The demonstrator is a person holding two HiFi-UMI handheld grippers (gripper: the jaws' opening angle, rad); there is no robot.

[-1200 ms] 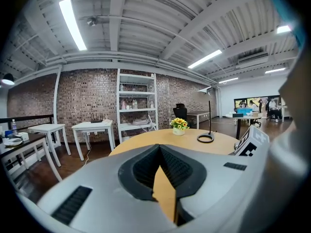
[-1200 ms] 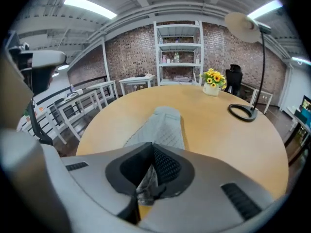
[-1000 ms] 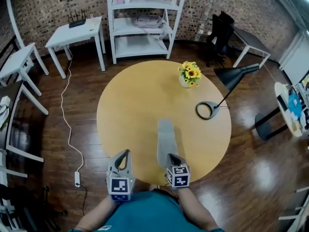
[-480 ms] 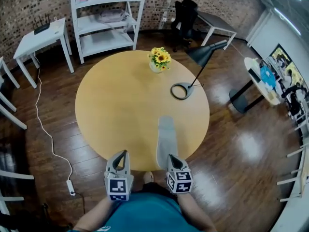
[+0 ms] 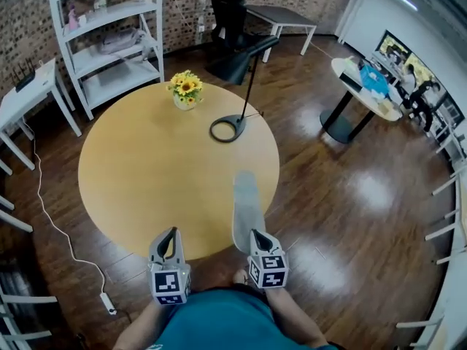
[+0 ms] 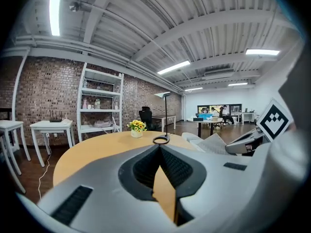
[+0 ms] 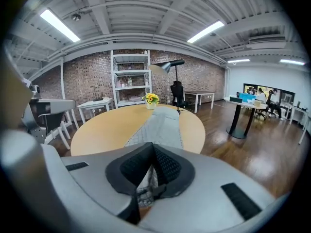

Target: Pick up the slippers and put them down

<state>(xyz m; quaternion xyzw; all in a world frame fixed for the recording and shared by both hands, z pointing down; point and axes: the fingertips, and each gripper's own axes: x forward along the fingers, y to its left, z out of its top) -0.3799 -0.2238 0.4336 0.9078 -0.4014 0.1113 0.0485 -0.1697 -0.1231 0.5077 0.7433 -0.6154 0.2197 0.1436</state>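
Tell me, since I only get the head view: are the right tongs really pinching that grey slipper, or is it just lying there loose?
Observer: Pinching. The right gripper view shows the right tongs shut on the slipper, with its grey fabric bunched between them.
Operator: And the left tongs?
Observer: Empty. In the left gripper view the left tongs have their tips together with nothing between them. Only the table shows past them.
Operator: What is the slipper made of?
Observer: Up close it looks like quilted fabric, stitched in small diamonds.
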